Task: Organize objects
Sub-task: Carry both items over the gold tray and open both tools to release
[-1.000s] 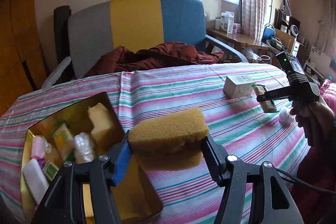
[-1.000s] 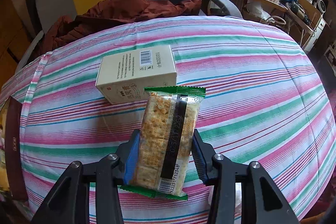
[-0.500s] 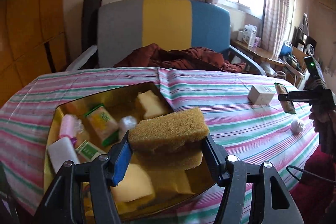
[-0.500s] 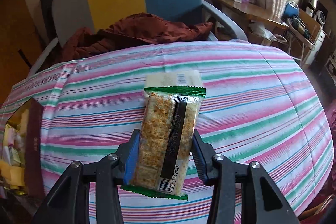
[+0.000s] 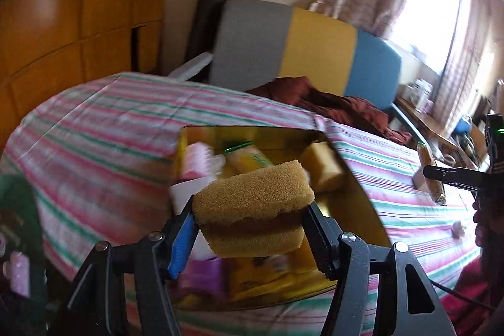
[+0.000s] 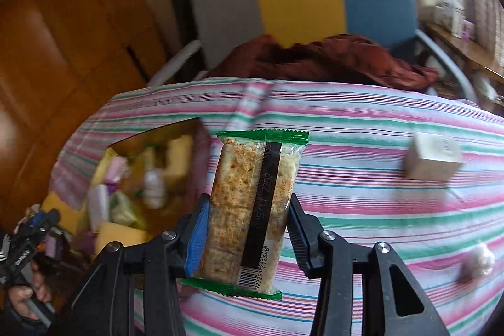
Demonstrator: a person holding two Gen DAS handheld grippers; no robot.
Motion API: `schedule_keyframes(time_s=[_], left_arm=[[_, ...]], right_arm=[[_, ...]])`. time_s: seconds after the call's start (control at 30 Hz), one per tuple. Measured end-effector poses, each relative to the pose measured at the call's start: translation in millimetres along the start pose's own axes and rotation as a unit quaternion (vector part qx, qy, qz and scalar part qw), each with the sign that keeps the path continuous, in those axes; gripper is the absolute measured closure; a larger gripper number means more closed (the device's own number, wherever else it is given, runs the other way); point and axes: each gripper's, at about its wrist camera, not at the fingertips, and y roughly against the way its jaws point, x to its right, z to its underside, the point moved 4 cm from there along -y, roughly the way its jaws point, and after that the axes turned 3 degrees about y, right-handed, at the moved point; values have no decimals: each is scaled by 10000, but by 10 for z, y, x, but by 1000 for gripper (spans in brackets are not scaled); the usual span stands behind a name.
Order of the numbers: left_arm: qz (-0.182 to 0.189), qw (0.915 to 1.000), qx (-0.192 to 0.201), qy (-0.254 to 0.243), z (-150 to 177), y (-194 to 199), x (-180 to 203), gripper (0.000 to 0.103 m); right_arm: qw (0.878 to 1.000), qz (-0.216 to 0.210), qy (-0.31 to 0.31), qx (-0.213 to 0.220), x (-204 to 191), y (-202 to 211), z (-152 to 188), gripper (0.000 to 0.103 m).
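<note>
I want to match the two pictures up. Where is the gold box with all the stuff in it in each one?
Left wrist view: the gold box fills the middle, right behind the sponge in the left gripper.
Right wrist view: it sits at the left, beside the cracker packet in the right gripper.
Shared landmark: the grey, yellow and blue chair beyond the table.

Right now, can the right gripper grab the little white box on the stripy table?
Probably not yet. The right gripper is already shut on the cracker packet, so its jaws are full. The white box sits in the open on the tablecloth, nothing around it.
</note>
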Motion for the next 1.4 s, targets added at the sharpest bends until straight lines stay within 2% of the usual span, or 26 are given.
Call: schedule_keyframes(time_s=[0.2,0.37,0.5,0.6,0.87,1.0,1.1,1.17,1.3,1.4], left_arm=[[43,9996,-144,224,124,12,-201,40],[261,9994,-182,136,157,-19,-105,40],[362,9992,-155,68,102,-72,-8,40],[417,9990,-153,37,63,-135,58,40],[667,9977,-44,-127,-77,-259,357,40],[868,9960,-82,-214,-158,-358,571,39],[965,9948,-118,-305,-176,-407,720,35],[996,9944,-127,-335,-167,-427,788,28],[898,9951,-159,-386,-126,-444,811,26],[831,9957,-182,-362,-106,-446,782,23]], right_arm=[[9967,-661,422,-212,-713,-378,-187,56],[9927,-1054,555,-184,-1273,-681,-437,54],[9914,-1221,443,-169,-1458,-821,-543,54],[9913,-1236,409,-174,-1459,-805,-506,54],[9969,-755,203,-95,-1133,-615,-400,51],[9982,-584,137,-14,-1005,-527,-374,47],[9990,-427,142,66,-938,-466,-355,45],[9991,-383,126,95,-907,-437,-346,41],[9994,-310,120,101,-860,-412,-321,39],[9995,-281,108,73,-860,-422,-303,30]])
